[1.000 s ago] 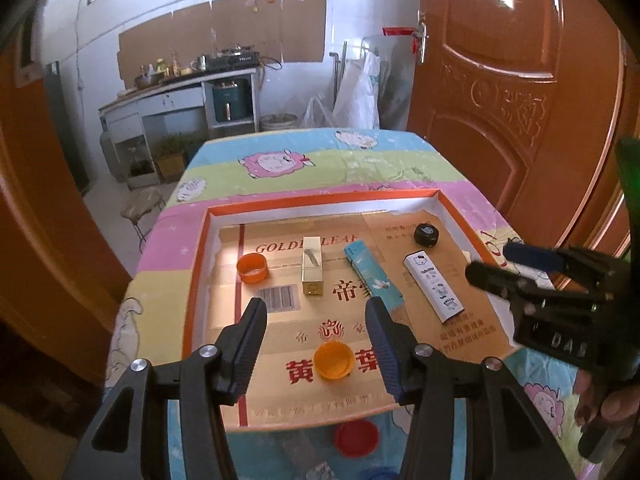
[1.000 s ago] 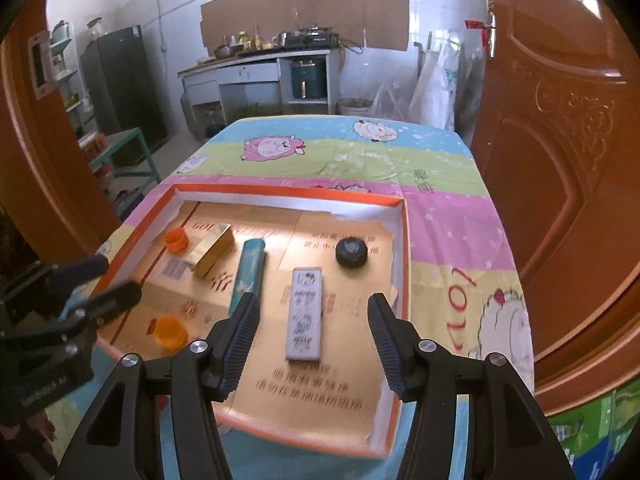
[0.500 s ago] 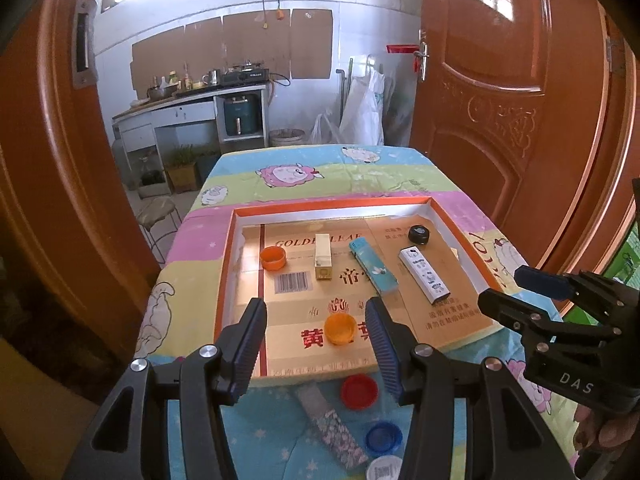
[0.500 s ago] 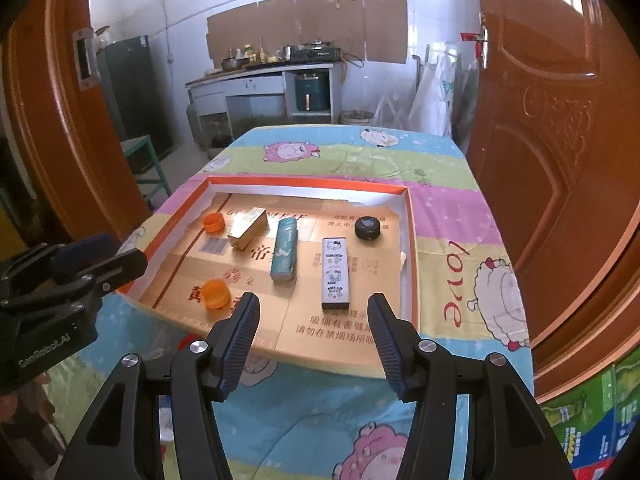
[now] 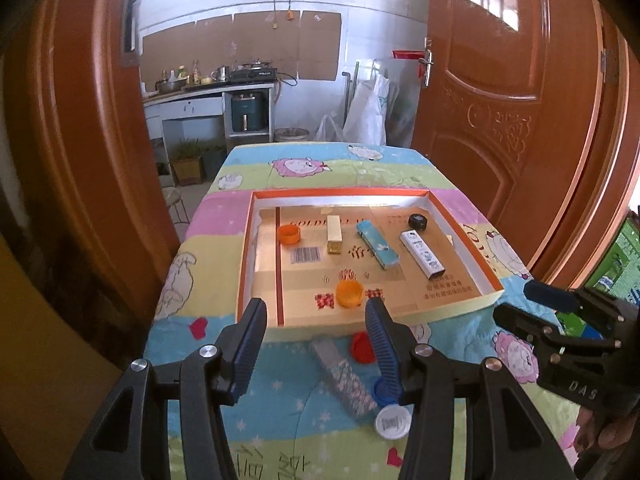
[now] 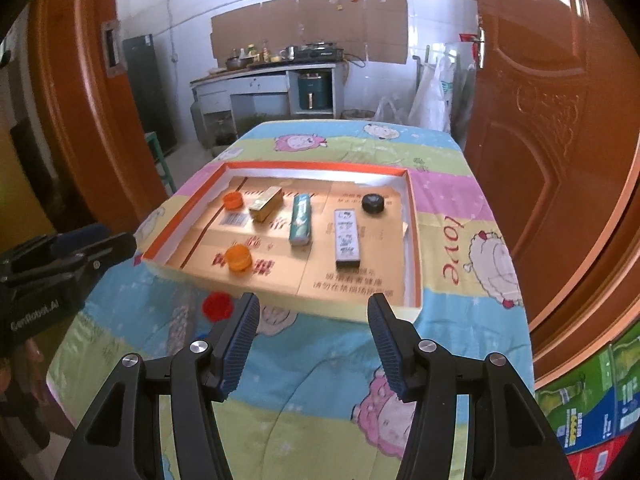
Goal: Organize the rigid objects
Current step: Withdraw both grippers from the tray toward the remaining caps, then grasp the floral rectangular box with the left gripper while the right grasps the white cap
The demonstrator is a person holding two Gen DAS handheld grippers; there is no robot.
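Both tools are held wide apart and empty above the near end of the table: the left gripper (image 5: pixel 316 320) over the loose pieces, the right gripper (image 6: pixel 314 316) short of the tray's near wall; this is judged a pause between placements. Inside the shallow cardboard tray (image 5: pixel 460 312) the sorted things are laid well apart, apparently so each can be grasped singly: two orange caps (image 5: pixel 349 294), a gold box (image 5: pixel 335 235), a teal box (image 5: pixel 377 243), a white patterned box (image 5: pixel 422 255) and a black cap (image 5: pixel 418 221); outside it, on the near cloth, a red cap (image 5: pixel 360 347), a grey patterned bar (image 5: pixel 348 380), a blue cap (image 5: pixel 380 392) and a white cap (image 5: pixel 392 422) are left, presumably still to be sorted. The table is covered by a quilted cartoon-sheep cloth (image 6: pixel 452 236); wooden doors (image 5: pixel 500 100) stand on both sides; a kitchen counter (image 6: pixel 264 76) is seen beyond.
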